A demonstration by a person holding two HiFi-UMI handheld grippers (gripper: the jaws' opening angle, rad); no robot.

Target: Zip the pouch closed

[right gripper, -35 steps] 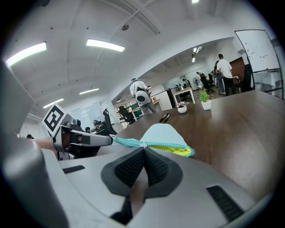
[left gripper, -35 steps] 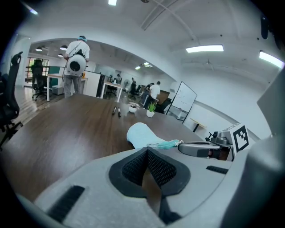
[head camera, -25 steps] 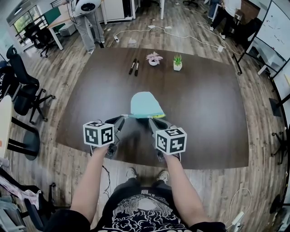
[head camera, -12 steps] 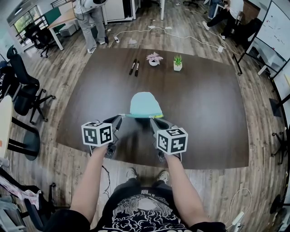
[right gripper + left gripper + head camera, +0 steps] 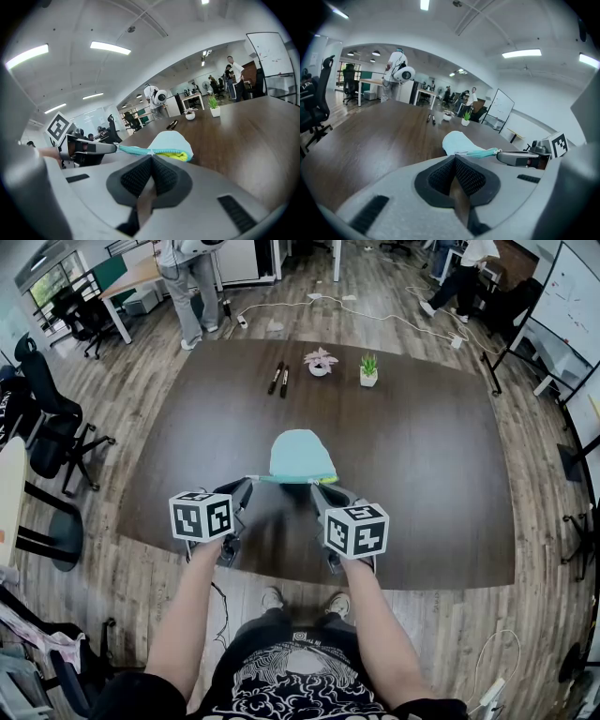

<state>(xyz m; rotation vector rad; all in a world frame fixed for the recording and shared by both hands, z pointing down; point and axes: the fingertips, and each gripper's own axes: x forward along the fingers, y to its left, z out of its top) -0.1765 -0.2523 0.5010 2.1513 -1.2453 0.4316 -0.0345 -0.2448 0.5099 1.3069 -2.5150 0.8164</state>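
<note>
Left tongs (image 5: 249, 484) and right tongs (image 5: 314, 487) pinched shut, angled downward, forearms (image 5: 187, 610) stretched forward

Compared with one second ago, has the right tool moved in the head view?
No. The right tool stays at the same spot against the table's near edge, shut on the pouch.

Head view: I look steeply down on the counter (image 5: 422, 474) from above its near edge. Left gripper view, right gripper view: low over the counter, close, angled inward. All 3 share the pouch (image 5: 301, 455).
</note>
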